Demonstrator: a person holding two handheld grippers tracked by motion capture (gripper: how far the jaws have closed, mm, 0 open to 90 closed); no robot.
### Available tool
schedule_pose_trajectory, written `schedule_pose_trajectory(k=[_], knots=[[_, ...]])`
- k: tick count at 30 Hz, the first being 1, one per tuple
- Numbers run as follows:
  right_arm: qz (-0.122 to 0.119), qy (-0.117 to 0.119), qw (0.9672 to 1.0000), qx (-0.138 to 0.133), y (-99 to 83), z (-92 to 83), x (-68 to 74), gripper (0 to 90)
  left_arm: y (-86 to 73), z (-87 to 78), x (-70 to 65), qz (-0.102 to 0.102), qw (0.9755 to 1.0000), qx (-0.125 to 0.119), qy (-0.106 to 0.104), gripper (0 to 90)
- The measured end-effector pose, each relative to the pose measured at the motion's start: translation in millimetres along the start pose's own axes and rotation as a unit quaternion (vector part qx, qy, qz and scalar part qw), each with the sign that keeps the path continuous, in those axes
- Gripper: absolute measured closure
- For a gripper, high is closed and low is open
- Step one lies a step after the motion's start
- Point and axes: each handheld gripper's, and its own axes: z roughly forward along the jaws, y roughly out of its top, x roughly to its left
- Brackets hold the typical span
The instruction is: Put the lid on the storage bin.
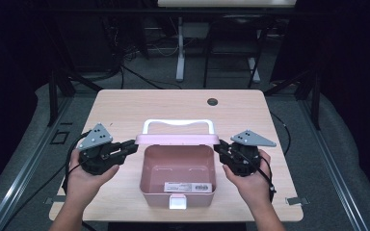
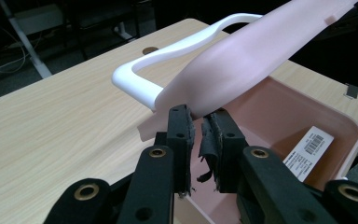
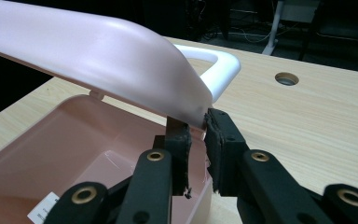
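Black foam pads on the left gripper (image 2: 198, 140) pinch the left end of a pale pink plastic lid (image 2: 256, 56), and the right gripper (image 3: 196, 140) clamps the lid's right end the same way, so each is grasping the lid by a corner edge. Between the two, the lid runs with its long axis straight across from one hand to the other, raised and tilted open above a pink rectangular plastic box (image 1: 178, 168) that sits near the front edge of the light wooden counter (image 1: 125, 106). A curved white handle (image 1: 178, 124) juts from the lid's far side, away from the person. Inside the box lies a white barcode label (image 1: 189, 186). Both hands stand equally near, one at each end, so whichever way the lid swings next, it likely must move with both grippers together.
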Motion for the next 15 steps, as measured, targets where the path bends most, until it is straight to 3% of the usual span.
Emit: schedule_pose_trajectory(k=[15], knots=[[-0.007, 0.006, 1.0000, 0.002, 1.8, -8.2, -0.1, 78.6, 0.7, -1.6, -1.3, -0.002, 1.0000, -0.001, 0.001, 80.0]])
